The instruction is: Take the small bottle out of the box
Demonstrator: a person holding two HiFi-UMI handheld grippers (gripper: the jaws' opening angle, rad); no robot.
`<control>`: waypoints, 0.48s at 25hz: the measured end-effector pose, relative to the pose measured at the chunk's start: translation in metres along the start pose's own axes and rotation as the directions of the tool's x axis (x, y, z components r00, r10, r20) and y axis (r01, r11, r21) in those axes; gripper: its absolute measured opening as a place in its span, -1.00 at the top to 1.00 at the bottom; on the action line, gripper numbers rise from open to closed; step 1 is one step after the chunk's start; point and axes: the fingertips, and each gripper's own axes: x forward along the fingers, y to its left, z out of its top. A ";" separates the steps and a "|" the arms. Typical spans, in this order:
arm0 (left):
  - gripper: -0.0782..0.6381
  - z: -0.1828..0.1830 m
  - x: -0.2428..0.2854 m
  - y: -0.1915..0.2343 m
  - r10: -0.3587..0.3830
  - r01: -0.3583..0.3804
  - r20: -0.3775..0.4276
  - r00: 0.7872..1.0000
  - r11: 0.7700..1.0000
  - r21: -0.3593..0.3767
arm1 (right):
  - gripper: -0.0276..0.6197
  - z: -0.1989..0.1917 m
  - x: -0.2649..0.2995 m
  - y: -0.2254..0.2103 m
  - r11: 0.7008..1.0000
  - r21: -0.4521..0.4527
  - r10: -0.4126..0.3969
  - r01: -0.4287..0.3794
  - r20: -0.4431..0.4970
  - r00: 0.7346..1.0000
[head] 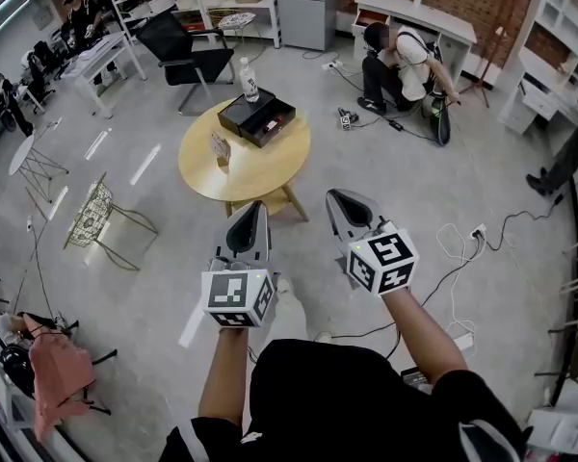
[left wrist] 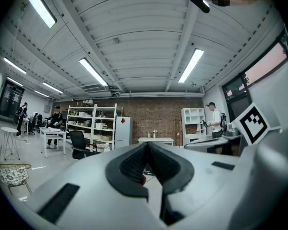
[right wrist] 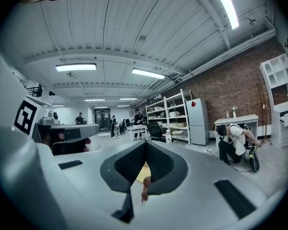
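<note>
A round yellow table (head: 246, 162) stands ahead of me on the grey floor. On its far side lies a black box (head: 258, 116), open, with dark contents I cannot make out. A clear plastic bottle (head: 249, 79) stands upright by the box's far edge. My left gripper (head: 257, 206) and right gripper (head: 338, 196) are held side by side in the air, short of the table's near edge. Both point forward with jaws together and nothing between them. In the left gripper view the left gripper (left wrist: 146, 150) has its pads meeting. The right gripper (right wrist: 145, 150) in its own view looks the same.
A small upright card (head: 219, 147) stands on the table's left part. A black chair (head: 188, 54) stands behind the table, and a wire stool (head: 94, 215) is at its left. A person (head: 397, 61) crouches at the back right. Cables (head: 462, 248) trail on the floor at right.
</note>
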 end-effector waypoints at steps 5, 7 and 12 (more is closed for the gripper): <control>0.75 -0.003 0.025 0.010 -0.003 0.003 0.000 1.000 1.000 -0.009 | 0.91 0.003 0.021 -0.015 1.000 0.005 -0.007 0.007 0.002 1.000; 0.75 -0.003 0.038 0.016 -0.006 0.006 -0.003 1.000 1.000 -0.008 | 0.91 0.005 0.032 -0.022 1.000 0.005 -0.007 0.007 0.000 1.000; 0.75 -0.002 0.071 0.031 -0.013 0.013 -0.009 1.000 1.000 -0.011 | 0.91 0.009 0.063 -0.041 1.000 0.017 -0.014 0.015 -0.006 1.000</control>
